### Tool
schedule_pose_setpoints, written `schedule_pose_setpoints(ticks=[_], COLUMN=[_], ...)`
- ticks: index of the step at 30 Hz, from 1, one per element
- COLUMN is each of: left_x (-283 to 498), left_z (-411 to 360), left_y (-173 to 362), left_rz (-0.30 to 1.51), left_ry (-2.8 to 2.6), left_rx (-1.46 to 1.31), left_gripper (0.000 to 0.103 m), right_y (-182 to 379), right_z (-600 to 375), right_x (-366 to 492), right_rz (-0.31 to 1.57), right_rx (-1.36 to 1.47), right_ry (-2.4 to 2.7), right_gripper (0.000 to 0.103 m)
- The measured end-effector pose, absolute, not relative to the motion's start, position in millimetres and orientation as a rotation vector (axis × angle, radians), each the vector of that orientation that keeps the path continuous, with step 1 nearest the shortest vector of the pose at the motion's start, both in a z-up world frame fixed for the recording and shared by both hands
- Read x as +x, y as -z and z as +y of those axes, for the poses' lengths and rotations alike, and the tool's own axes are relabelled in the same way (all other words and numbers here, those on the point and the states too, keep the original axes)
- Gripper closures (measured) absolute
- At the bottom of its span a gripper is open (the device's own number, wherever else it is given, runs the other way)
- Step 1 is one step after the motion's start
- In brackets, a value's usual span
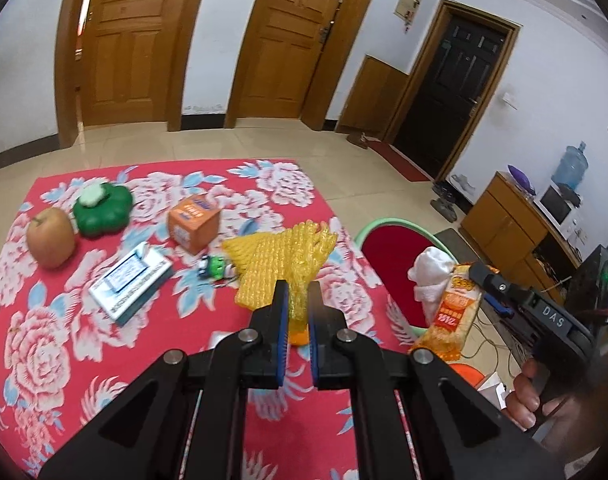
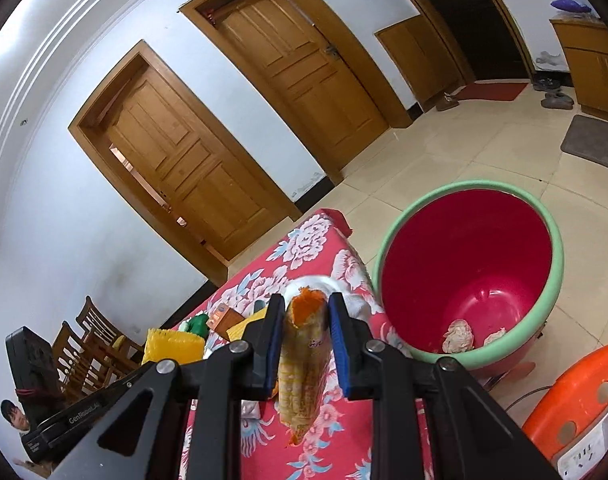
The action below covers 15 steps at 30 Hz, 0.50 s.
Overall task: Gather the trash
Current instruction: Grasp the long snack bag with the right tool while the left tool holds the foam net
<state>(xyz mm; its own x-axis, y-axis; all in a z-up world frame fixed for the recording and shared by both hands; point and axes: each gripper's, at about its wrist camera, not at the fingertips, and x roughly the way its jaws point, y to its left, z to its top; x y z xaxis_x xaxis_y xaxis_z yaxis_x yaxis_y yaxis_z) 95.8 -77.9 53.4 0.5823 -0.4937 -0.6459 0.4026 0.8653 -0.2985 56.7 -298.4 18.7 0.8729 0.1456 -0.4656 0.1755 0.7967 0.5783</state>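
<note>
Your left gripper: clamped on yellow foam fruit net above red floral tablecloth | your right gripper: gripping orange-yellow plastic snack wrapper beside red green-rimmed bin

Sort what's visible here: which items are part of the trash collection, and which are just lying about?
Part of the job:
- yellow foam net, pinched in the left gripper
- orange snack wrapper, held in the right gripper
- white tissue
- red bin, crumpled paper inside

Lying about on the table:
- apple
- green container
- orange box
- white-and-blue box
</note>
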Motion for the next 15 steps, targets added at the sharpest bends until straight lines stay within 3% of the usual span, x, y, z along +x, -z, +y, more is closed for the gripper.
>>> schedule_pose_setpoints(ticks=[15], left_x=[95.4], left_z=[-64.4], left_y=[-32.0], left_rz=[0.835], left_ry=[0.495], left_rx=[-0.171], left_gripper=[0.096], right_y=[32.9], right_z=[-243.6], right_x=[93.2], right_rz=[0.75], right_rx=[0.636], right_ry=[-0.176], right_gripper=[0.076])
